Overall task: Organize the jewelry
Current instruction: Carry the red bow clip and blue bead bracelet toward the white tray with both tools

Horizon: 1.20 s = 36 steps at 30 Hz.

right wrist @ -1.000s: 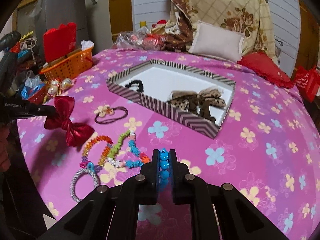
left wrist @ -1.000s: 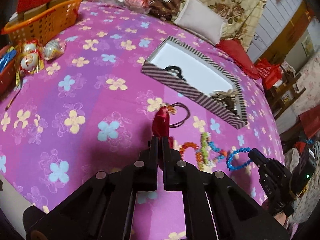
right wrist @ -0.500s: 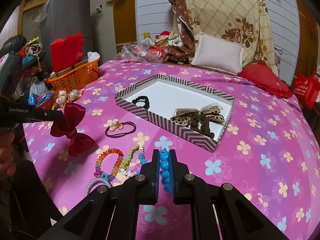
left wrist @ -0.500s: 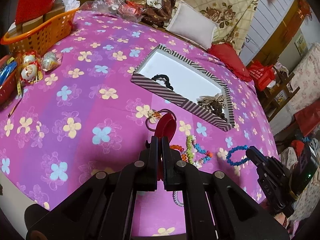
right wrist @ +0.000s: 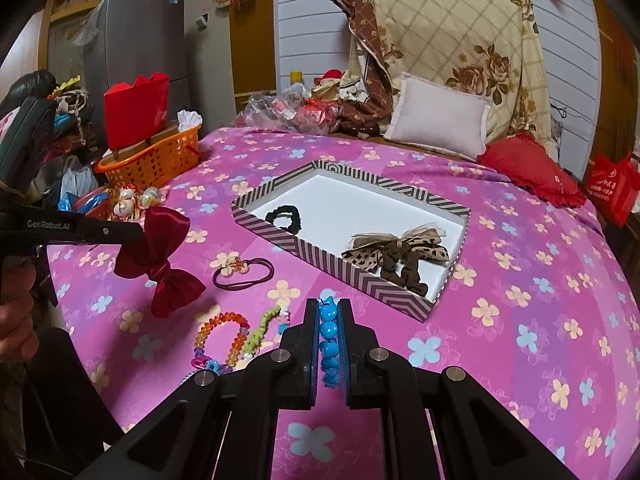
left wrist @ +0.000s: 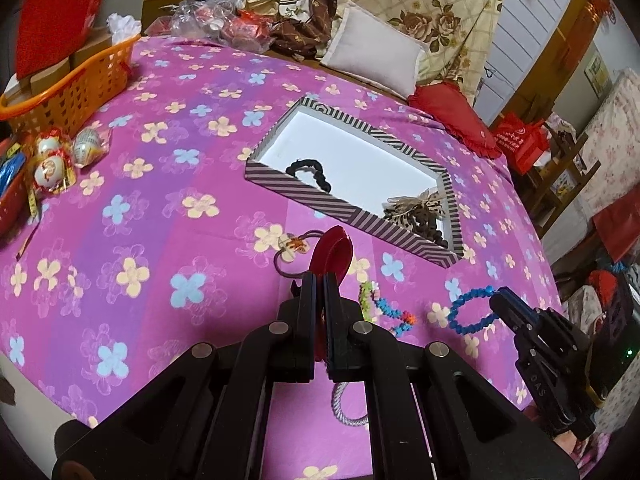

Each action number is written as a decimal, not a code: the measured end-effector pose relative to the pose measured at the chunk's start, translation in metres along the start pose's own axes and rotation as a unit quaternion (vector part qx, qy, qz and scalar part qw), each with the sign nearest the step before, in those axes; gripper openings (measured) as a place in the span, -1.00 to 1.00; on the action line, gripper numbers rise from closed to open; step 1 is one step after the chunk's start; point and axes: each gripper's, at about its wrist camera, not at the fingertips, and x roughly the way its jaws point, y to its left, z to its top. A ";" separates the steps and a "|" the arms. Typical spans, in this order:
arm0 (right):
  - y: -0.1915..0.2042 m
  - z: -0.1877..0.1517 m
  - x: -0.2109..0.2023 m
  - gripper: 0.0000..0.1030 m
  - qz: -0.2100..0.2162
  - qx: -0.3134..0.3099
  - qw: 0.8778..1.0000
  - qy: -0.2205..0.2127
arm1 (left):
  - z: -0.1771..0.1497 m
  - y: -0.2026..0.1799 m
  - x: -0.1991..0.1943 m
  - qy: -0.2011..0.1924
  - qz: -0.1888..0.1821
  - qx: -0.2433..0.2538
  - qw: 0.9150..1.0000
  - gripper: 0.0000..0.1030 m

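Note:
My left gripper (left wrist: pixel 320 280) is shut on a red satin bow (left wrist: pixel 332 252), held above the pink flowered cloth; the right wrist view shows the bow (right wrist: pixel 160 256) hanging from the left gripper (right wrist: pixel 140 234). My right gripper (right wrist: pixel 328 304) is shut on a blue bead bracelet (right wrist: pixel 328 328), whose loop (left wrist: pixel 468 316) dangles off the right gripper (left wrist: pixel 496 298). Beyond both stands the striped box (right wrist: pixel 332 268), with its rim (left wrist: pixel 304 192) nearest the left gripper. It holds a black scrunchie (right wrist: pixel 284 216) and a leopard-print bow (right wrist: pixel 396 256).
On the cloth lie a dark hair tie with a flower (right wrist: pixel 244 272), coloured bead bracelets (right wrist: pixel 224 328) and a grey cord ring (left wrist: pixel 348 408). An orange basket (right wrist: pixel 156 160) and wrapped eggs (left wrist: pixel 52 160) sit at the left. A white pillow (right wrist: pixel 436 128) and red cushion (right wrist: pixel 532 172) lie behind.
Both grippers have risen above the cloth, each carrying its piece. The red bow and the blue bracelet now hang higher over the loose bracelets.

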 end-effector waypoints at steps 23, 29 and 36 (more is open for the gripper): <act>-0.016 0.018 0.028 -0.85 0.002 0.006 1.000 0.015 | 0.047 -0.021 0.033 -0.003 0.017 0.023 1.000 -0.95; -0.021 0.032 0.039 -0.85 0.001 0.005 1.000 0.015 | 0.068 -0.026 0.044 -0.005 0.017 0.027 0.999 -0.95; -0.031 0.059 0.059 -0.85 0.009 0.017 1.000 0.010 | 0.098 -0.032 0.062 -0.003 -0.008 0.017 1.000 -0.95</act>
